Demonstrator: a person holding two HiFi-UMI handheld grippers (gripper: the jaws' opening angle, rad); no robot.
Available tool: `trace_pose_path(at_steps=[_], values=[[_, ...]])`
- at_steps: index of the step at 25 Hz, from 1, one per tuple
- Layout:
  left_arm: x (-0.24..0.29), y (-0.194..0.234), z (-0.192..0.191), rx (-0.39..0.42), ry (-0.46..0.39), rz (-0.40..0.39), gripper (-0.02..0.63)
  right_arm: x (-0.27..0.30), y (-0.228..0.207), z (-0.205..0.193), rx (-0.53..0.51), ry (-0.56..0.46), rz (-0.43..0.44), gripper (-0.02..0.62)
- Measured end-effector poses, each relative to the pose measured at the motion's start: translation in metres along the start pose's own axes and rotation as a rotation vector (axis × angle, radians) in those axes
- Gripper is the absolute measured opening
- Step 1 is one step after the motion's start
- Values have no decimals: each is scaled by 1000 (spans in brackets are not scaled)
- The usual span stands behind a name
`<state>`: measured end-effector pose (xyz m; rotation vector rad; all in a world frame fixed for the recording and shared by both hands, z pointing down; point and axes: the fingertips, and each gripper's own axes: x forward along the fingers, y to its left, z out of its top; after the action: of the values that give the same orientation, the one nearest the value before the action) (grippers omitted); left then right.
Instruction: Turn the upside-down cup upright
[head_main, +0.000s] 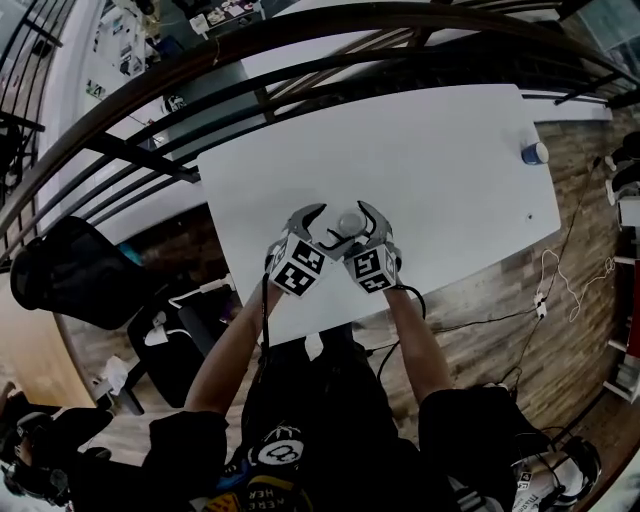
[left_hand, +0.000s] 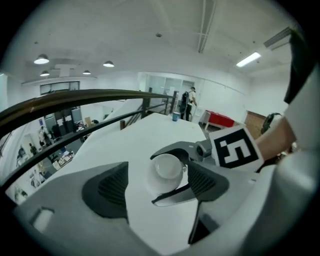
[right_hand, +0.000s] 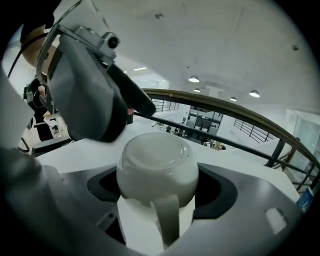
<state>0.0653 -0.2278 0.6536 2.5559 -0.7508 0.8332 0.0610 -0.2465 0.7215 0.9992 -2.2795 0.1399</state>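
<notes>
A white cup (head_main: 349, 221) with a handle stands mouth down on the white table (head_main: 430, 150), its base ring facing up. In the right gripper view the cup (right_hand: 157, 167) fills the space between my right gripper's (right_hand: 159, 192) wide jaws, handle toward the camera, and a gap shows at each pad. My right gripper (head_main: 356, 230) is open around it. From the left, my left gripper (head_main: 318, 228) faces the cup, also open. In the left gripper view the cup (left_hand: 167, 166) sits just beyond my left gripper (left_hand: 157, 186), ringed by the right gripper's fingers (left_hand: 175, 148).
A small blue object (head_main: 534, 153) stands at the table's far right edge, also visible as the blue object (left_hand: 176, 116). A dark railing (head_main: 150, 160) runs behind the table. The front table edge (head_main: 330, 325) lies just under my wrists. A black chair (head_main: 70, 270) stands to the left.
</notes>
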Motion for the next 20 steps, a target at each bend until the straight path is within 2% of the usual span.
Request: trace_pose_path(at_steps=[1, 3, 7, 10, 13, 17, 20], values=[[5, -7, 1, 45, 40, -27, 382, -5, 4, 5, -25, 3, 8, 399], [12, -19, 3, 109, 112, -62, 391, -15, 8, 8, -82, 25, 13, 399], [14, -30, 7, 123, 200, -116, 397, -30, 9, 6, -193, 87, 30, 399], [12, -37, 6, 115, 270, -185, 396, -36, 17, 5, -270, 121, 65, 399], [7, -46, 14, 82, 292, -258, 397, -42, 20, 7, -289, 132, 86, 399], [6, -49, 16, 27, 301, -276, 397, -48, 21, 12, -319, 126, 91, 402], [6, -53, 12, -32, 289, -327, 334, -50, 28, 15, -327, 108, 129, 402]])
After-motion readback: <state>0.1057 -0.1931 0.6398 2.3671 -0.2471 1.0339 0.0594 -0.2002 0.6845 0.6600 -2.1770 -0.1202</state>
